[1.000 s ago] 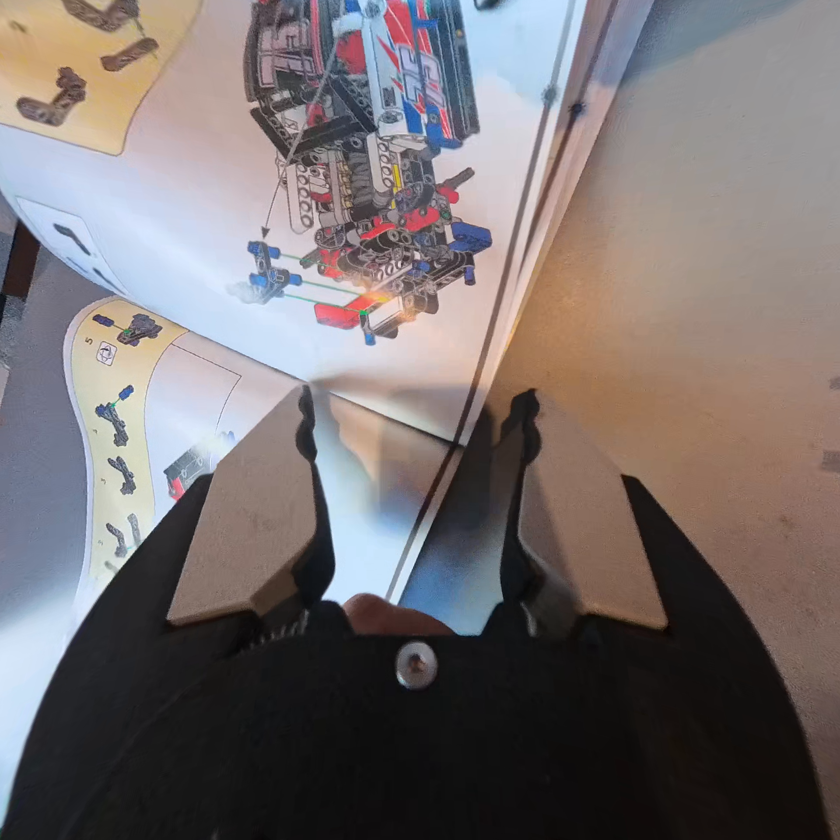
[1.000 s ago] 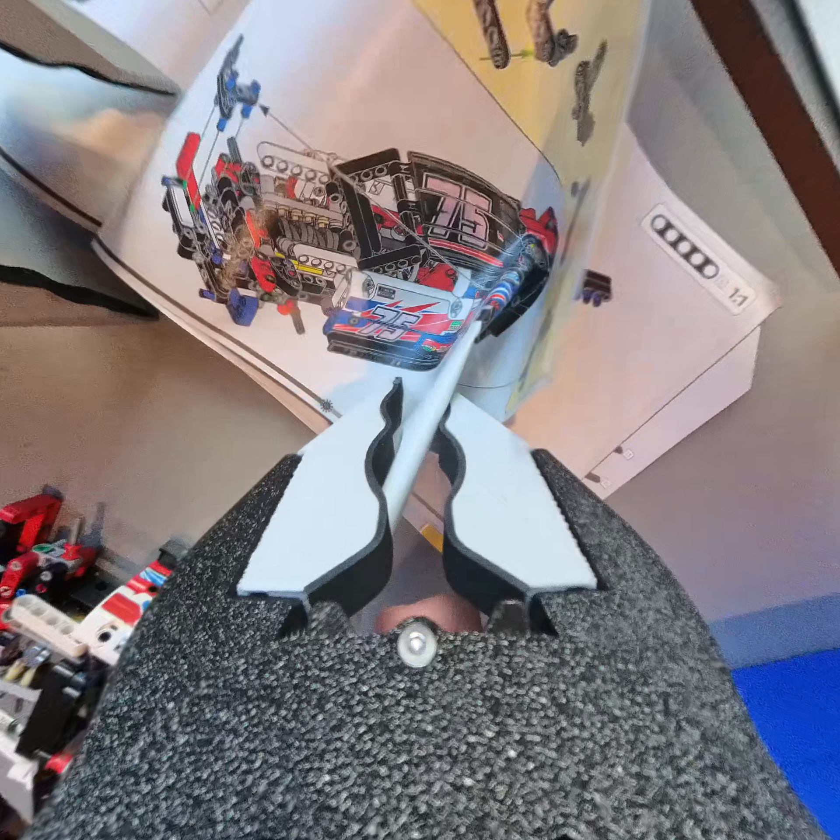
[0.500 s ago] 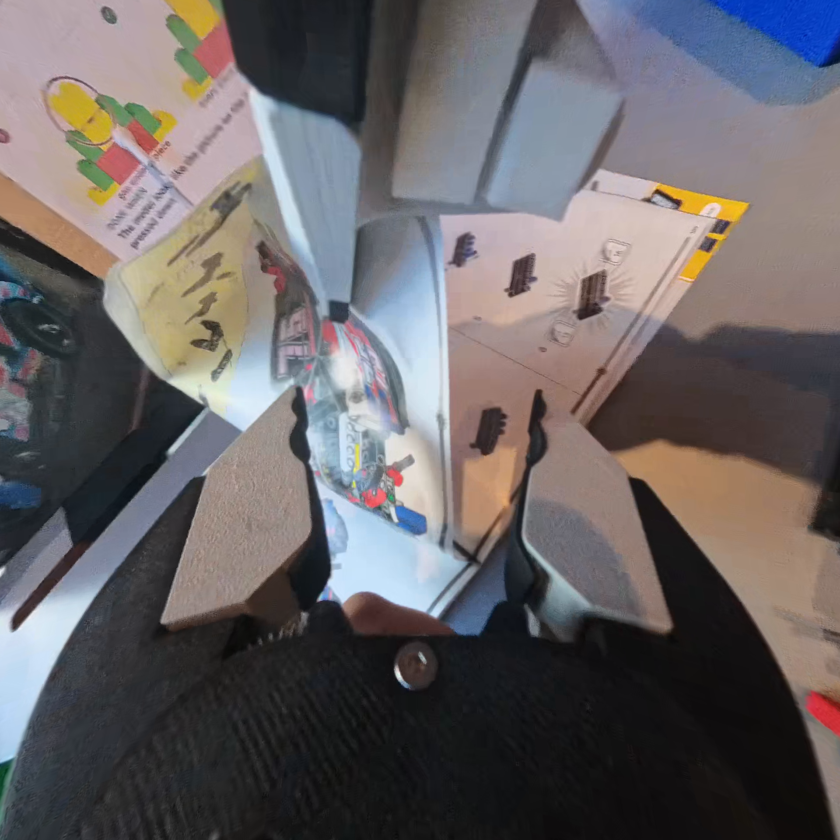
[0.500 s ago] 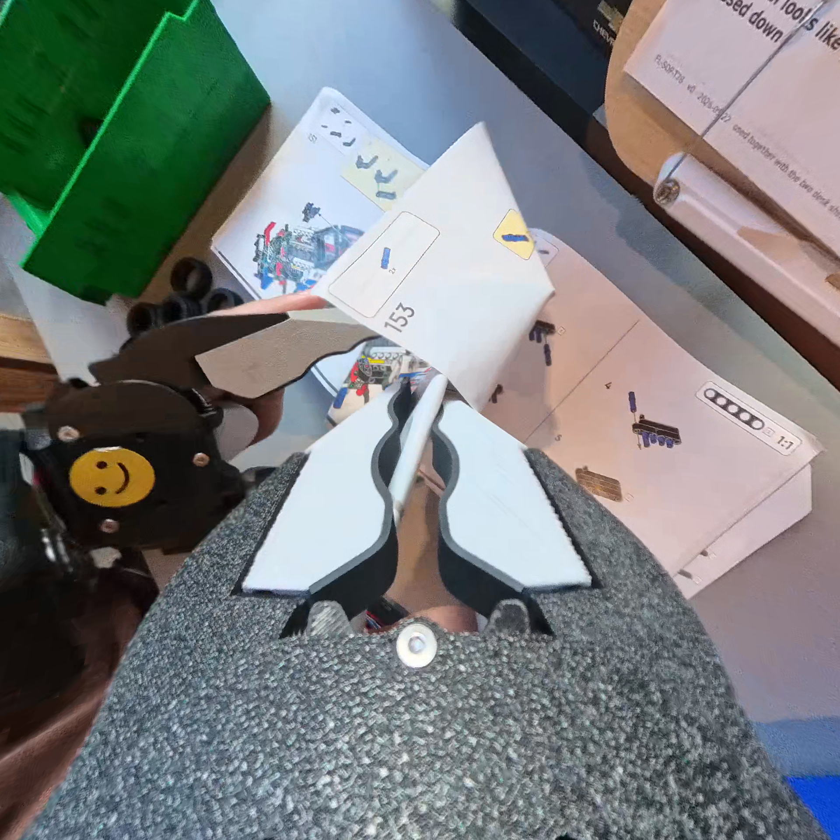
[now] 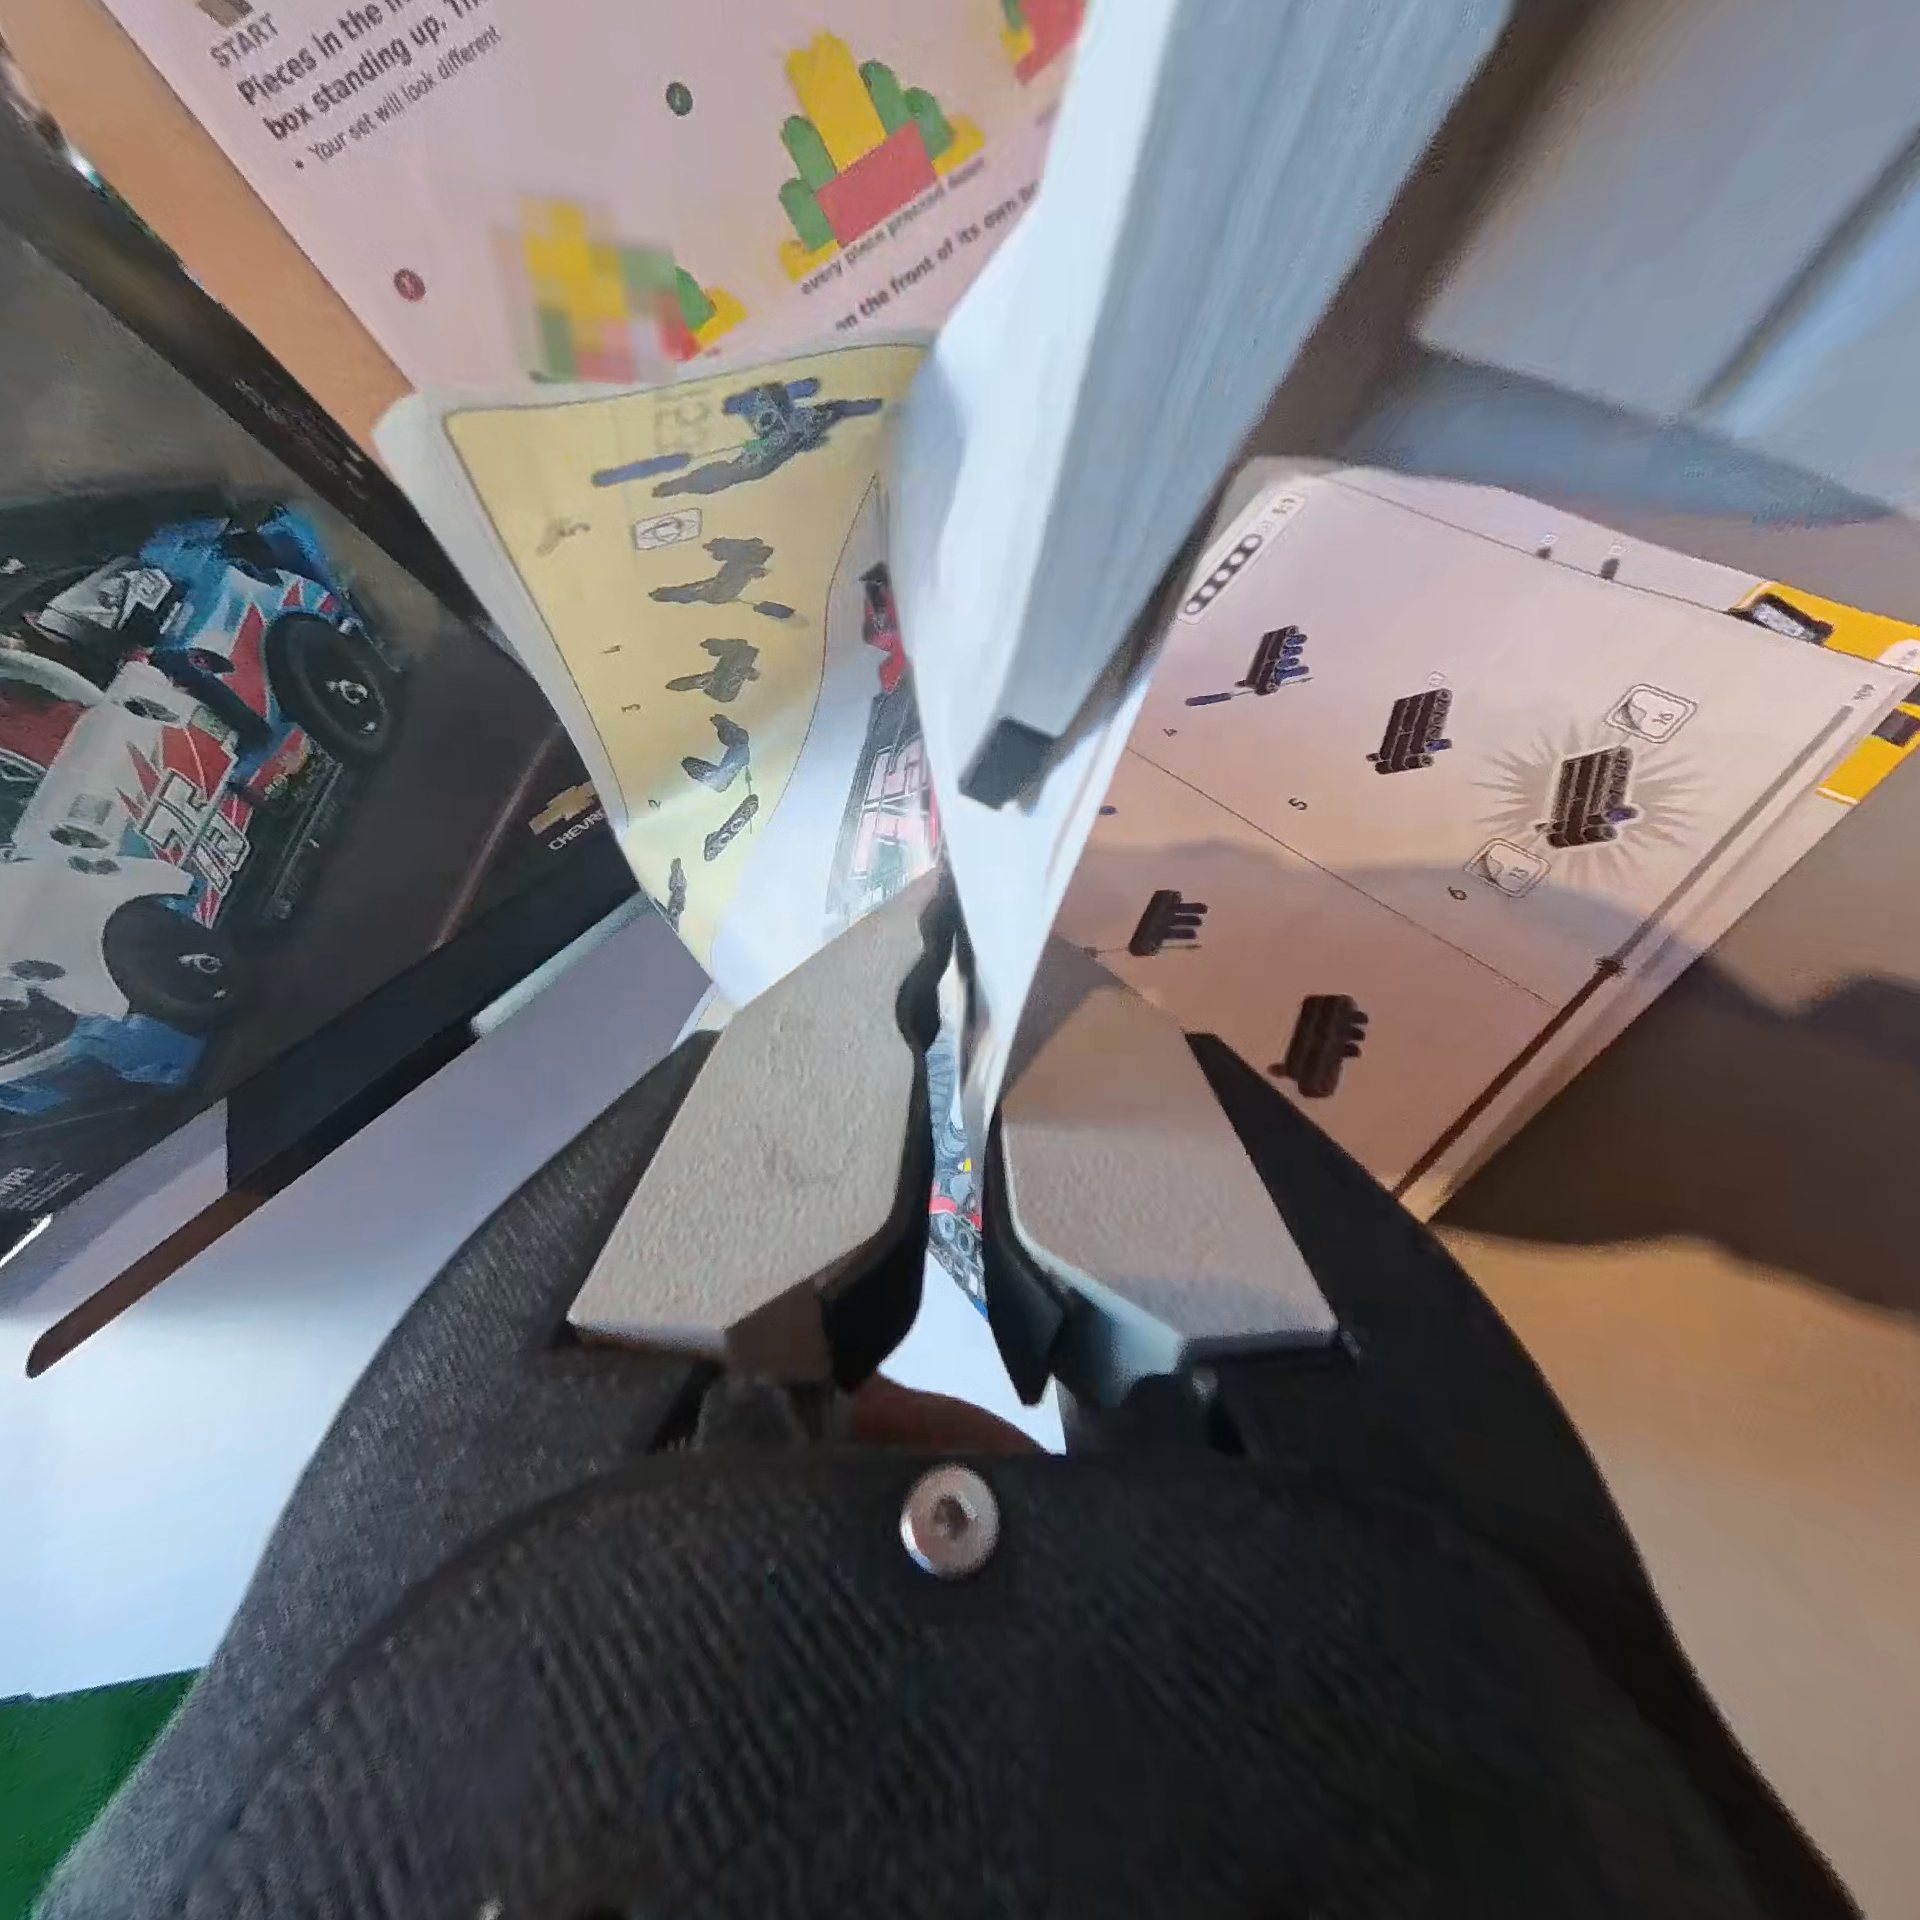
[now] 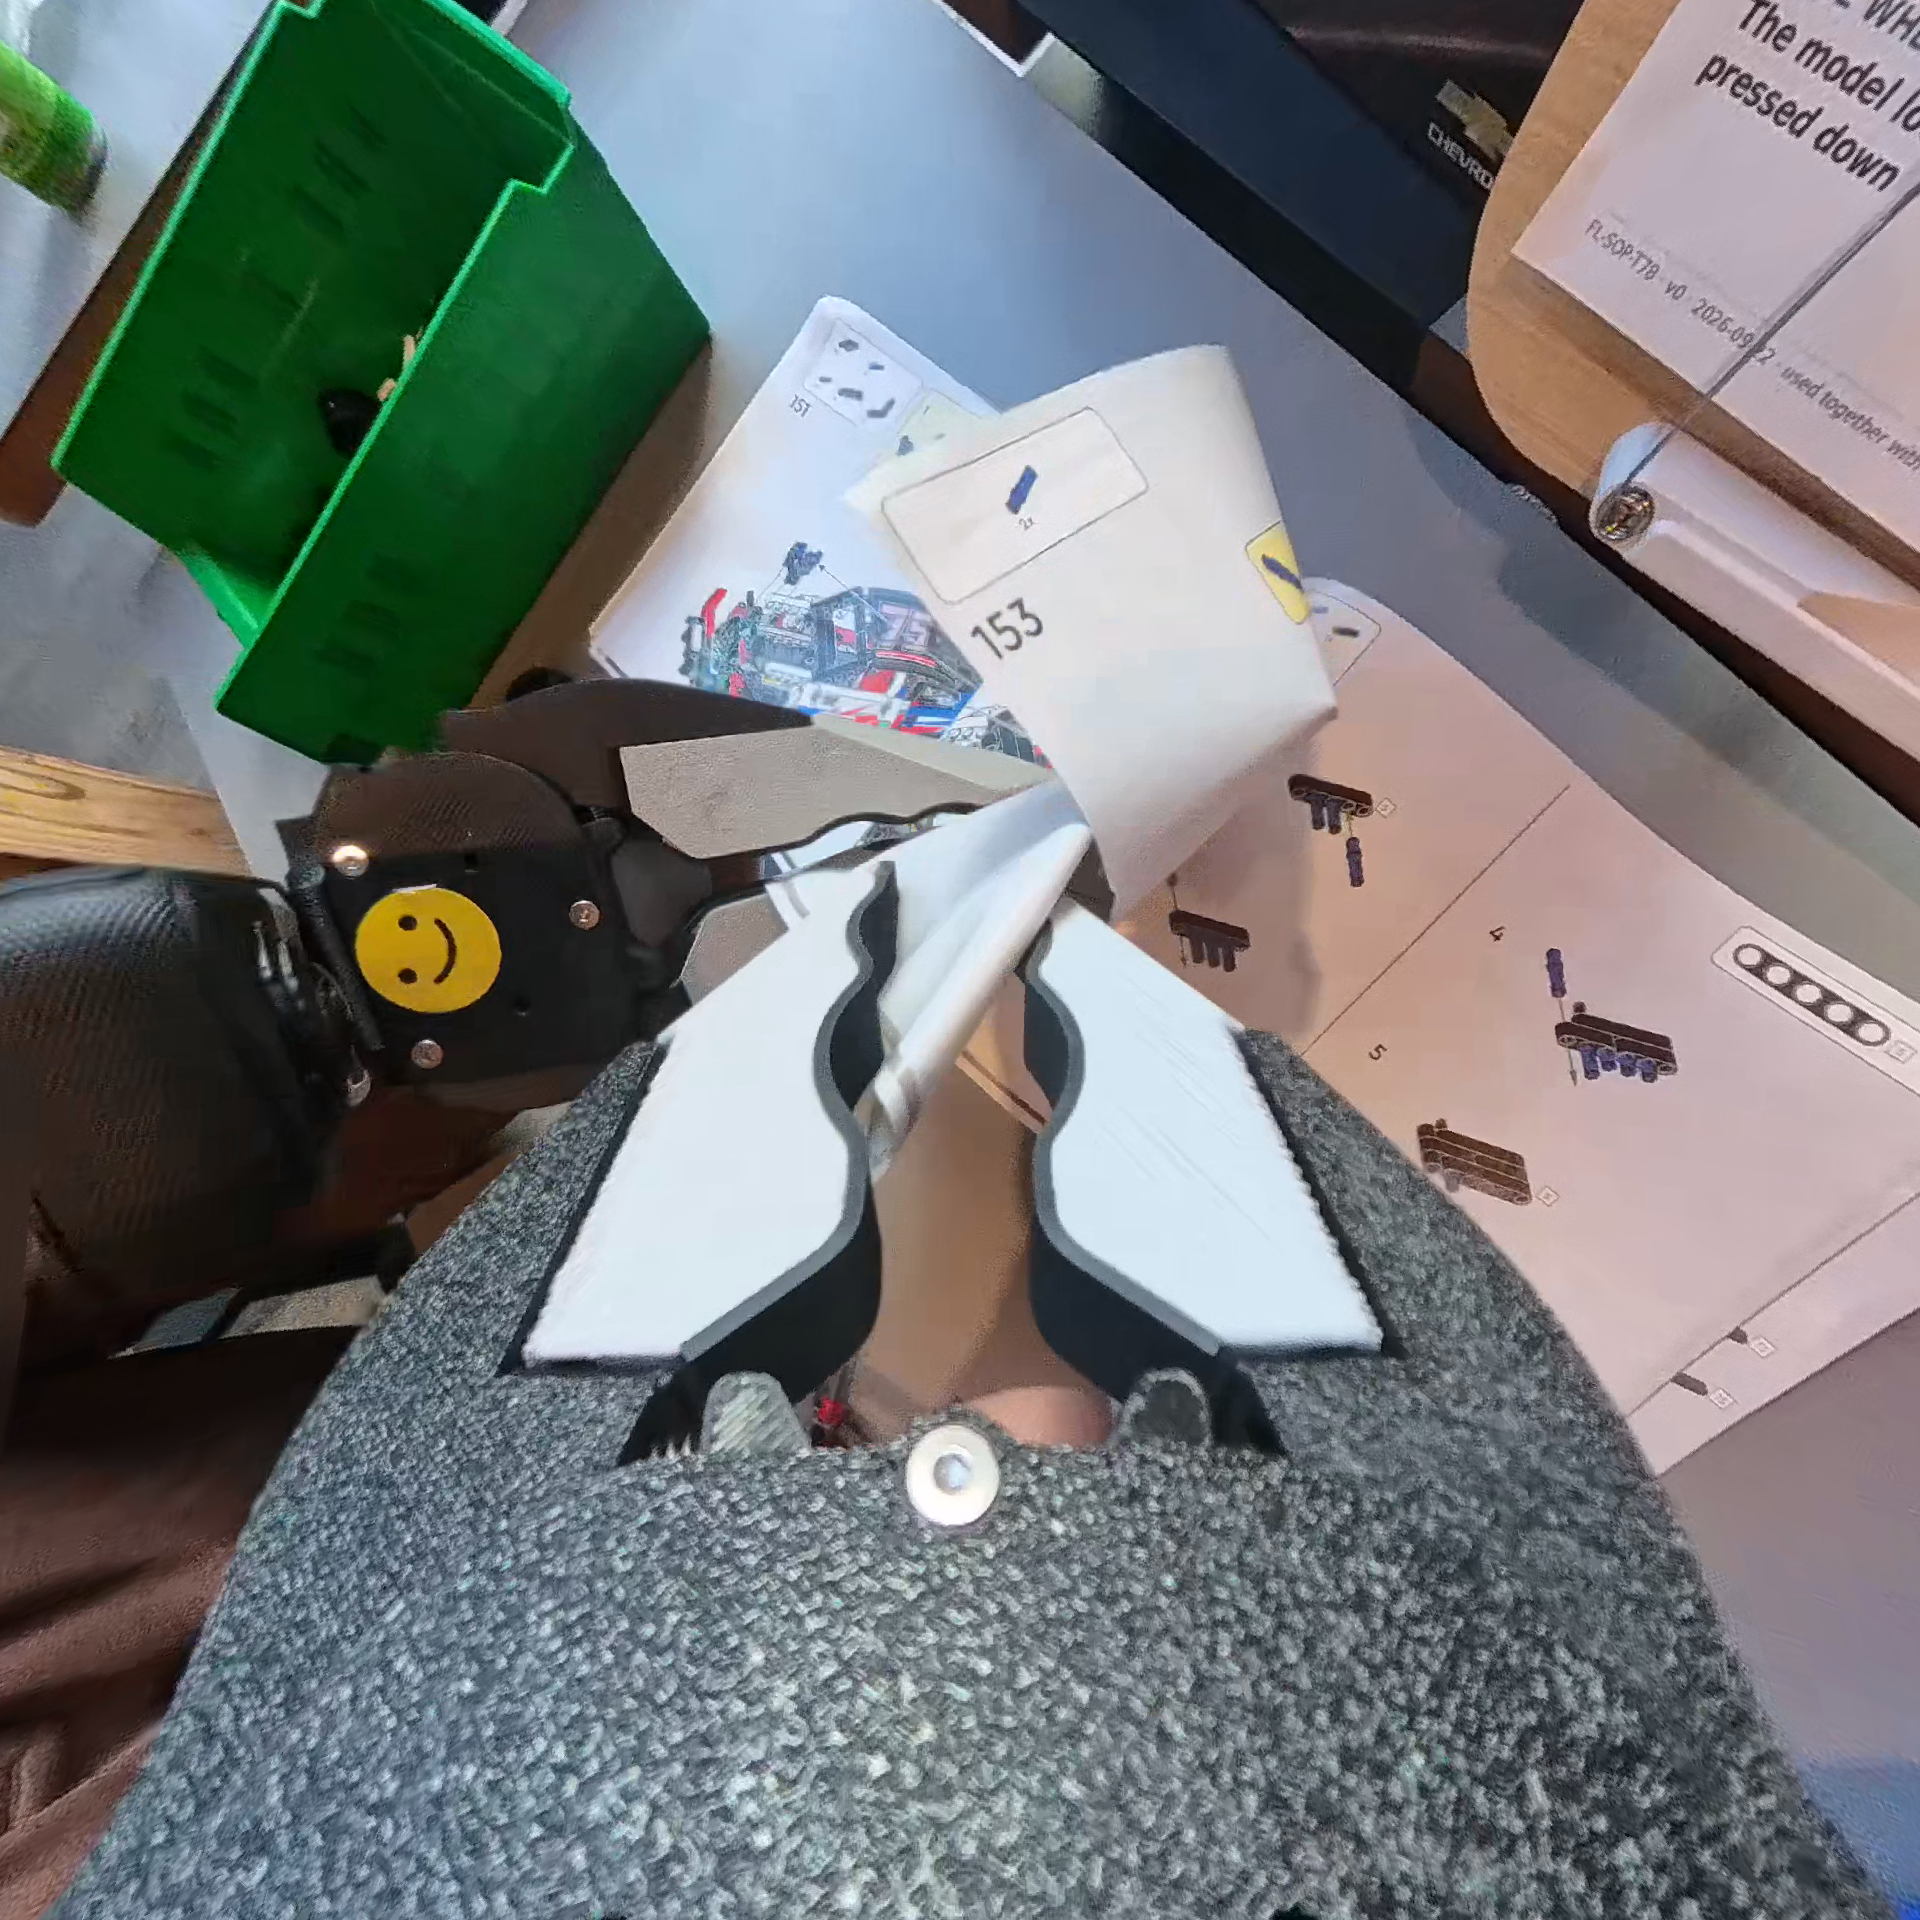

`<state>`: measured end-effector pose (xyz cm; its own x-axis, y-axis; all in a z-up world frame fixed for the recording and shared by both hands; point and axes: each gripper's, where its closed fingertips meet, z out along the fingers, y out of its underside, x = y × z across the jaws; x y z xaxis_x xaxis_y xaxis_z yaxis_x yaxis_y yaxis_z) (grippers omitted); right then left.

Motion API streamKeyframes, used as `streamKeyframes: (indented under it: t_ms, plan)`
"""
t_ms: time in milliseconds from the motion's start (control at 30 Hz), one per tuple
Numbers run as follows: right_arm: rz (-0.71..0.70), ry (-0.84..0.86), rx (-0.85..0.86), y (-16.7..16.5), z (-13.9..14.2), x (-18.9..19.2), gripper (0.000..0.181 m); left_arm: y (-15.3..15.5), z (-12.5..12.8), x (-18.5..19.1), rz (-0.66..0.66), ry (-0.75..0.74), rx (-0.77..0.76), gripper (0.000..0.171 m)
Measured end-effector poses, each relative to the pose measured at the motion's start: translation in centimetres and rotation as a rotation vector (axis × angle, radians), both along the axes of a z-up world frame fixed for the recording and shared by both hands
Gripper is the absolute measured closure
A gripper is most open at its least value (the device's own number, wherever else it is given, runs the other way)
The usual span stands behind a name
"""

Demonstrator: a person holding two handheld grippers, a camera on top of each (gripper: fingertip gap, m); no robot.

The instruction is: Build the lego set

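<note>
The instruction booklet (image 6: 1507, 935) lies open on the grey table; it also shows in the left wrist view (image 5: 1403, 831). One white page (image 6: 1122, 623) is lifted and curled over the spread. My left gripper (image 5: 966, 966) is shut on that page (image 5: 987, 727) near its lower edge. It shows from the side in the right wrist view (image 6: 997, 821), black with a yellow smiley disc. My right gripper (image 6: 961, 914) has its jaws apart, with the page's folded edge lying loose against the left one. One of its white fingers (image 5: 1122, 364) hangs over the page.
A green bin (image 6: 395, 343) stands at the left. The black set box (image 5: 208, 727) with a car picture lies behind the booklet. A printed sheet on a wooden board (image 5: 623, 156) stands at the back. A wooden edge (image 6: 83, 821) is at far left. The tips of one gripper are about 6 cm away from the tips of the other.
My left gripper has closed on the lifted page, which the right gripper held before. The right jaws have widened. The page has curled further over the booklet.
</note>
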<state>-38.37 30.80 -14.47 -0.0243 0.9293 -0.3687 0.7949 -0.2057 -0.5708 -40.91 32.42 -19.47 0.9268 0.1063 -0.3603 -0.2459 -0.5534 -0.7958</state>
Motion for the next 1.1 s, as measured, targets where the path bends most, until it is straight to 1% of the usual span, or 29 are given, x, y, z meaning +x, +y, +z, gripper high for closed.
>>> streamKeyframes:
  t_ms: [67,133,167,233,300,333,367,400,433,467,500,533,600,667,700,733,833,900,967,1000,1033,1100]
  plan:
    - [-0.007,0.013,-0.009,-0.1,0.5,0.0,0.155,-0.3,0.0,-0.5,0.007,-0.013,-0.005,0.171]
    - [-0.006,0.050,-0.006,-0.1,1.7,0.1,0.147,-0.6,-0.2,-1.0,0.009,-0.032,-0.017,0.171]
    - [-0.005,0.082,0.002,0.0,2.7,0.2,0.142,-0.8,-0.3,-1.2,0.007,-0.050,-0.020,0.171]
    - [-0.004,0.183,0.025,0.2,5.5,0.6,0.141,-1.1,-0.3,-1.5,0.002,-0.103,-0.019,0.171]
    - [-0.046,0.301,0.077,1.4,8.1,1.2,0.142,-1.5,-0.3,-1.9,-0.003,-0.145,-0.018,0.171]
    - [-0.098,0.346,0.120,2.7,8.7,1.6,0.147,-1.8,-0.4,-2.1,-0.013,-0.170,-0.026,0.171]
    - [-0.157,0.369,0.160,4.1,8.5,1.9,0.154,-2.2,-0.6,-2.2,-0.032,-0.199,-0.042,0.171]
    - [-0.206,0.359,0.182,5.3,7.4,2.3,0.162,-2.7,-0.9,-2.3,-0.050,-0.229,-0.059,0.171]
    - [-0.238,0.308,0.178,6.2,5.4,2.5,0.162,-3.3,-1.2,-2.6,-0.061,-0.262,-0.074,0.171]
    - [-0.250,0.227,0.156,6.5,2.8,2.8,0.161,-4.0,-1.5,-3.0,-0.069,-0.298,-0.092,0.171]
    - [-0.244,0.138,0.139,6.4,0.2,2.9,0.160,-4.8,-1.7,-3.5,-0.073,-0.333,-0.106,0.171]
    - [-0.234,0.067,0.158,6.2,-2.2,2.8,0.159,-5.6,-1.6,-4.2,-0.070,-0.358,-0.108,0.168]
    - [-0.195,-0.004,0.250,5.5,-5.5,1.6,0.159,-7.1,-0.3,-5.8,-0.042,-0.407,-0.062,0.157]
    - [-0.138,-0.010,0.269,3.3,-7.0,-0.8,0.155,-8.6,2.2,-7.7,0.030,-0.437,0.026,0.131]
    - [-0.116,-0.002,0.255,1.9,-7.5,-2.3,0.152,-9.5,4.0,-9.0,0.092,-0.429,0.089,0.115]
    - [-0.095,0.009,0.237,0.5,-7.8,-3.7,0.150,-10.5,6.0,-10.3,0.155,-0.407,0.162,0.107]
    - [0.005,0.004,0.216,-4.0,-9.7,-7.1,0.149,-14.5,12.6,-13.1,0.297,-0.308,0.415,0.108]
    - [0.078,-0.044,0.245,-6.4,-11.8,-8.2,0.155,-16.8,15.7,-13.6,0.338,-0.256,0.532,0.109]
    - [0.141,-0.125,0.293,-7.9,-14.3,-8.2,0.143,-18.0,16.9,-13.4,0.346,-0.223,0.558,0.109]
    - [0.153,-0.136,0.332,-8.1,-14.8,-8.3,0.144,-18.1,17.1,-13.1,0.335,-0.210,0.553,0.109]
    - [0.161,-0.130,0.357,-8.3,-14.8,-8.5,0.142,-18.1,17.2,-12.8,0.323,-0.199,0.545,0.109]
    - [0.159,-0.124,0.346,-8.7,-14.1,-8.5,0.139,-17.7,16.9,-12.5,0.308,-0.191,0.529,0.109]
